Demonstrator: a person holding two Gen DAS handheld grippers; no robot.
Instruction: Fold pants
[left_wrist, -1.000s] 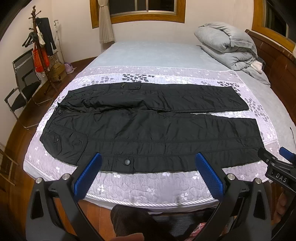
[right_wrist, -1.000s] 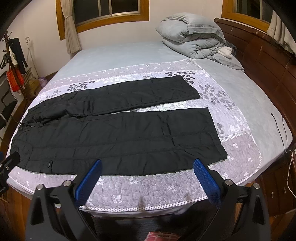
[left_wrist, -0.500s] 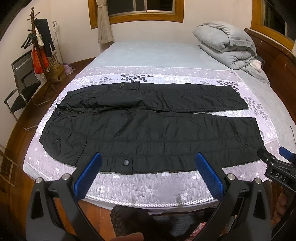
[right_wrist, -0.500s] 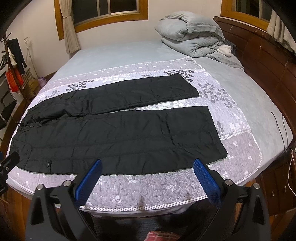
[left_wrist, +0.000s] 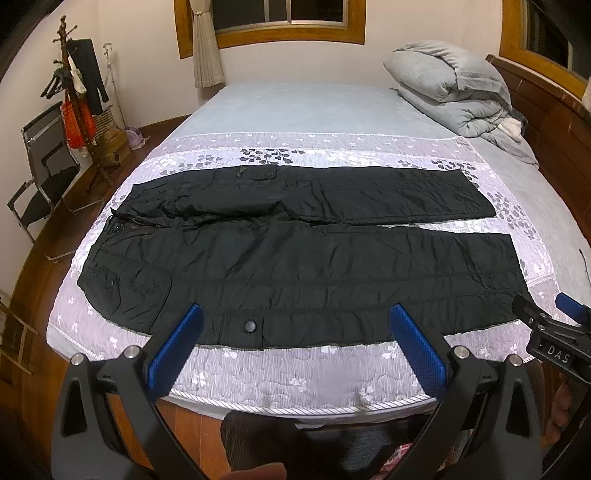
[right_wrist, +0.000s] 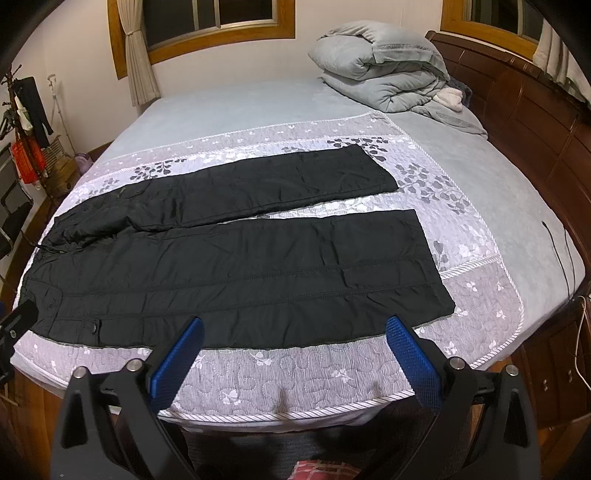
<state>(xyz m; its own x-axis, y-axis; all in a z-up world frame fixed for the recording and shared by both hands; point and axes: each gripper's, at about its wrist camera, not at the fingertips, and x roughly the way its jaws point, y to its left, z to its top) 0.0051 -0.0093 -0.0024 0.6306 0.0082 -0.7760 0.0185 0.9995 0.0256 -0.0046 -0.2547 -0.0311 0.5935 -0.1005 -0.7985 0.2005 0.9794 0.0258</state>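
Left wrist view: the left gripper (left_wrist: 295, 341) hangs with its jaws wide apart and empty, just short of the near edge of the bed (left_wrist: 303, 380); the right gripper (right_wrist: 293, 354) is likewise spread and holding nothing. Compared with a second ago almost nothing has changed, only a slight drift of both views, so the fold is likely not yet begun. One pair of black pants (left_wrist: 295, 258) lies flat across the bedspread, waist to the left, its two legs slightly parted toward the right. One folded grey duvet (left_wrist: 450, 88) sits near the headboard.
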